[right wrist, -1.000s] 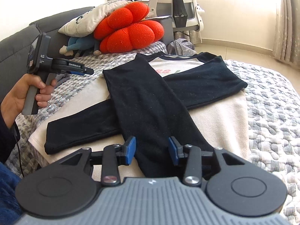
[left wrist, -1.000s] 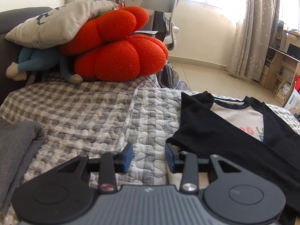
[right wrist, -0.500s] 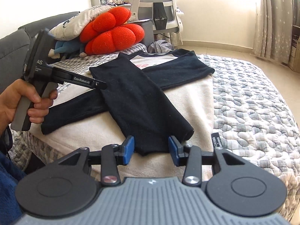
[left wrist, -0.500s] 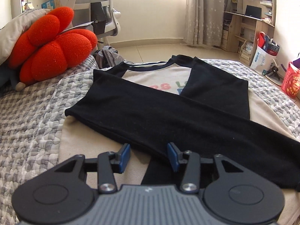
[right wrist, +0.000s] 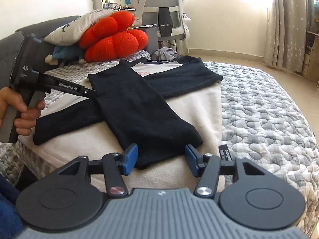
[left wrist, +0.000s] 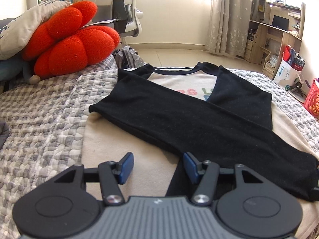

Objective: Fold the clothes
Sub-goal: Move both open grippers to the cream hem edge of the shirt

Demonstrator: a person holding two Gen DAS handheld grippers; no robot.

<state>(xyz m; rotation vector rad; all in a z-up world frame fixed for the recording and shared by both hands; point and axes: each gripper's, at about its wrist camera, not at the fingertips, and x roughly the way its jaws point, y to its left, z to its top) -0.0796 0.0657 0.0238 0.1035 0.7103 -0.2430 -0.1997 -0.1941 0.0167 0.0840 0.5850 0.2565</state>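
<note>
A cream shirt with black sleeves [left wrist: 179, 115] lies flat on the bed, both sleeves folded across its front and crossing. My left gripper [left wrist: 157, 165] hovers over the shirt's near left side; its jaws are opening and nothing is between the pads. In the right wrist view a hand [right wrist: 14, 109] holds that left gripper [right wrist: 91, 92], its tips at the edge of the upper sleeve. My right gripper [right wrist: 161, 158] sits at the cuff end of the upper sleeve of the shirt [right wrist: 143, 109]. Its jaws are opening too, with the cuff lying between the pads but not pinched.
A red cushion [left wrist: 71, 45], a pale pillow [left wrist: 24, 25] and a blue plush toy [right wrist: 65, 53] pile up at the head of the grey quilted bed [right wrist: 269, 109]. A grey garment [left wrist: 3, 129] lies at the left edge. An office chair [right wrist: 165, 16], a desk and bags [left wrist: 289, 73] stand beyond.
The left gripper swung right from the cushions to the shirt and came closer. The right gripper drew back along the sleeve to its cuff. Both pairs of jaws spread wider.
</note>
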